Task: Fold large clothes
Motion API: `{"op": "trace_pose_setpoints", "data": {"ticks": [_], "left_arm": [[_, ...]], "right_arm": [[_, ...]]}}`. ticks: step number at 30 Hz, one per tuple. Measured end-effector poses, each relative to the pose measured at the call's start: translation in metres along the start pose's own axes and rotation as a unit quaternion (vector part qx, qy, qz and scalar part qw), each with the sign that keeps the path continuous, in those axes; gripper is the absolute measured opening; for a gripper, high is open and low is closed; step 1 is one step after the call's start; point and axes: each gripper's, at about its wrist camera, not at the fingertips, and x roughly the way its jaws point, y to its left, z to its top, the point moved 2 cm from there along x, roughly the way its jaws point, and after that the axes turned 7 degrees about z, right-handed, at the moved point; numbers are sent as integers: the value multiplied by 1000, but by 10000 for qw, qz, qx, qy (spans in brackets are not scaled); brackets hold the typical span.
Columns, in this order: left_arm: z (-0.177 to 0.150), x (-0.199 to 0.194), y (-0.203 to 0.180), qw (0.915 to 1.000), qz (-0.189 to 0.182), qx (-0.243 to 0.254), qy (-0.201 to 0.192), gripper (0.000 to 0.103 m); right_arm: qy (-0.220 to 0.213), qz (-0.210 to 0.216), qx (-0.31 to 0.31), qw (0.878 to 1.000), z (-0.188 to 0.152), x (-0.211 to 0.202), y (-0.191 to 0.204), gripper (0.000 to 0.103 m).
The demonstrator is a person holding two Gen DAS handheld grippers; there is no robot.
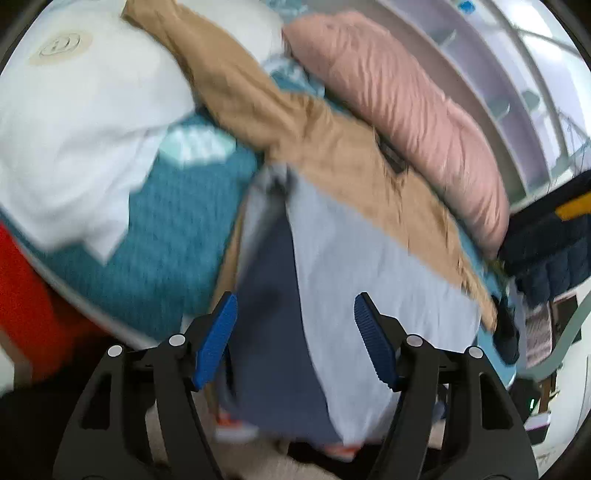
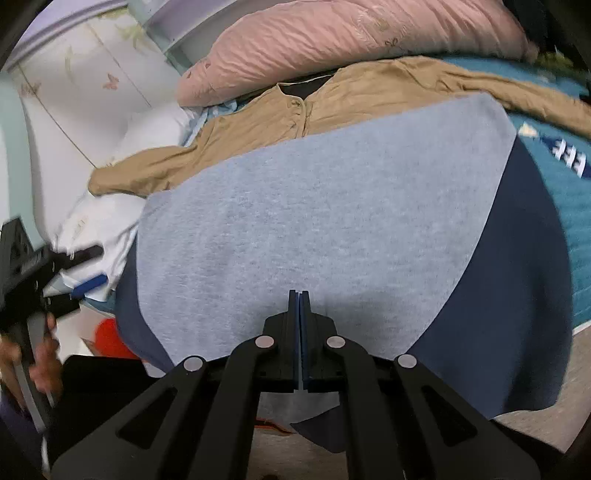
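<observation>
While the right gripper [image 2: 299, 295] sits clamped on the near hem of the grey-and-navy sweatshirt [image 2: 314, 229], that garment sprawls across the bed [image 2: 569, 236], running up toward twelve o'clock over a tan shirt [image 2: 369, 96]. Soft, floppy, fairly light by the look of it — best taken at hems and corners. Left gripper [image 1: 295, 325] hangs spread wide, gripping nothing, navy panel just ahead at twelve.

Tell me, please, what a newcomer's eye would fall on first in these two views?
First comes the grey and navy garment spread over the bed's near edge, its hem pinched in the shut right gripper. Behind it lies a tan shirt, with a pink pillow beyond. The left gripper hovers open over that grey garment.
</observation>
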Motion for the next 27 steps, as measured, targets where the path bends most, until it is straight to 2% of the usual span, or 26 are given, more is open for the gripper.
{"op": "trace_pose_setpoints", "data": {"ticks": [2,7,12,17,21,22,23,27], "left_arm": [[23,9,0,9995,53,218,-206,81],[66,57,-4,9983,-74,561,-114,81],[76,97,8,9977,-44,643,203,81],[79,113,2,9961,-148,852,202,79],[77,125,0,9940,-178,973,461,52],[77,124,-2,9933,-207,1057,430,48],[76,122,-5,9927,-245,1106,413,39],[72,103,-18,9904,-105,1369,131,31]], "right_arm": [[-4,28,52,10000,6,4,2,1],[25,28,56,10000,22,25,6,1],[68,-74,146,9998,29,36,2,1],[97,-80,235,9996,31,41,-1,1],[96,-85,214,9997,32,42,-2,1],[98,-79,215,9997,32,42,-2,1],[97,-65,233,9997,32,42,-3,1],[97,-28,270,9996,31,41,-4,1]]}}
